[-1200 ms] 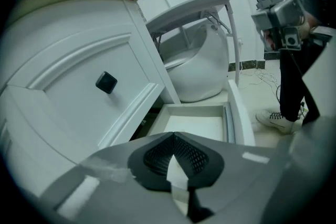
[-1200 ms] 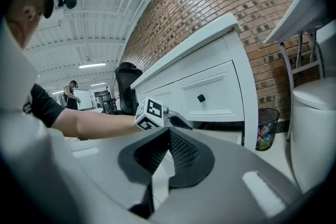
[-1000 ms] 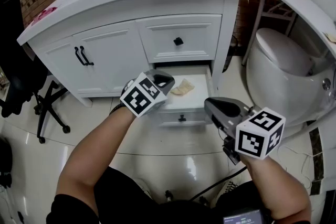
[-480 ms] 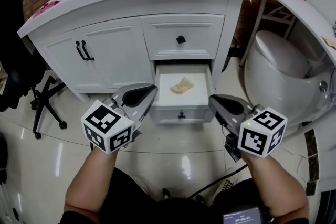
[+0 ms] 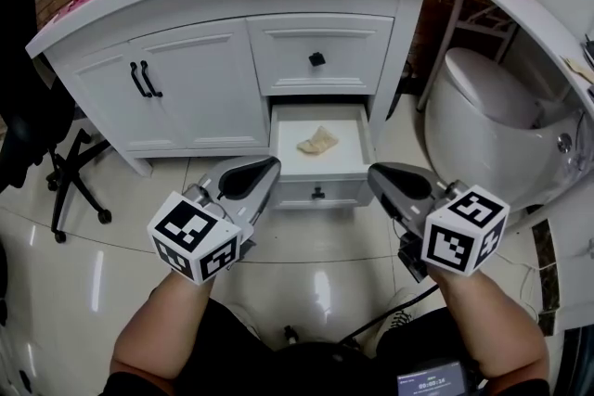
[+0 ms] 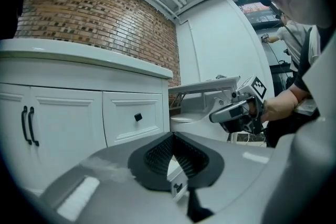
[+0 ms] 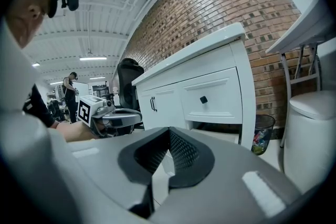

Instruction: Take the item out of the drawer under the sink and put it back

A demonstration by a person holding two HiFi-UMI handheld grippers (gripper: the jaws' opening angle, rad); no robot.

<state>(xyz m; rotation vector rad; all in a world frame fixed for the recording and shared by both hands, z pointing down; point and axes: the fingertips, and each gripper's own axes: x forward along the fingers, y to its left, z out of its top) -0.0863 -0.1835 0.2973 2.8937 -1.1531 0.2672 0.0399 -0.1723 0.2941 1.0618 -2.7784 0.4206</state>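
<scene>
The bottom drawer (image 5: 318,164) of the white sink cabinet (image 5: 232,42) stands pulled out. A crumpled beige cloth-like item (image 5: 317,141) lies inside it on the white floor. My left gripper (image 5: 267,168) hovers in front of the drawer's left corner, shut and empty. My right gripper (image 5: 377,174) hovers off the drawer's right corner, also shut with nothing in it. In the left gripper view the pads (image 6: 157,153) meet at their tips, and the drawer front (image 6: 177,186) shows through the slit below. The right gripper view shows its pads (image 7: 181,152) likewise closed.
A white toilet (image 5: 492,111) stands to the right of the cabinet, a black office chair (image 5: 42,139) to the left. Above the open drawer is a shut drawer with a black knob (image 5: 317,58). A waste bin (image 7: 261,134) sits between cabinet and toilet.
My left gripper has pulled back from over the drawer's front-left edge toward me and lower left. The item still lies in the drawer. The right gripper has hardly moved.
</scene>
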